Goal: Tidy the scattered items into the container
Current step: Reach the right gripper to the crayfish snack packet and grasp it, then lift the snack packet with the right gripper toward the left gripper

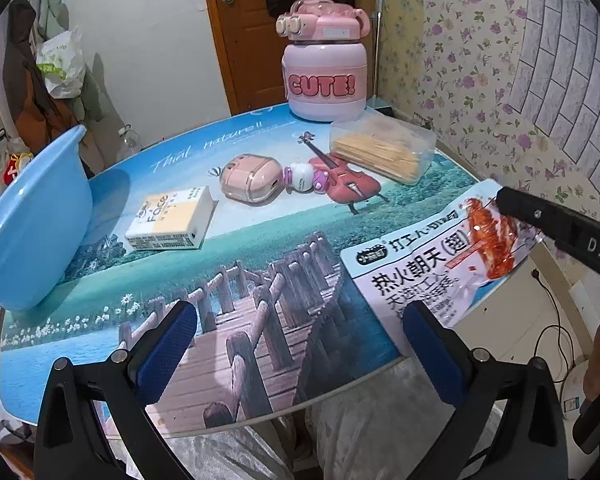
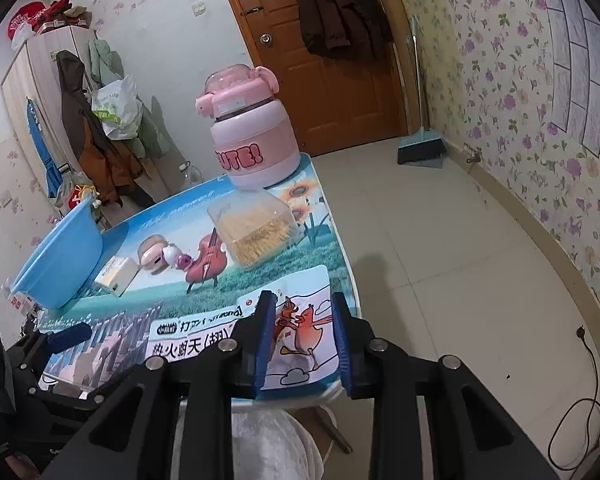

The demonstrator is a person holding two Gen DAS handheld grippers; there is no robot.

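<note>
The left gripper (image 1: 300,344) hangs over the near table (image 1: 260,380) edge, tilted down, its two blue ribbed pads spread wide with only the printed tabletop between them. The right gripper (image 2: 302,340) also slants down at the near right corner; its blue pads straddle one edge of the snack bag (image 2: 296,336), with a narrow gap showing on each side, so a firm pinch cannot be confirmed. From the left wrist view its black finger lies over the bag's (image 1: 432,256) far corner. That bag, one glossy flat pouch with printed characters, overhangs the table edge.

Farther in lie one small white-and-yellow box (image 1: 172,220), one rounded pink case (image 1: 252,180) with a small toy figure (image 1: 304,176) touching it, and one clear lidded tub (image 1: 384,152) of pale sticks. One blue plastic basin (image 1: 32,224) sits at the left edge. At the back stands one pink jug (image 1: 324,64), round and smooth, lettered CUTE!
</note>
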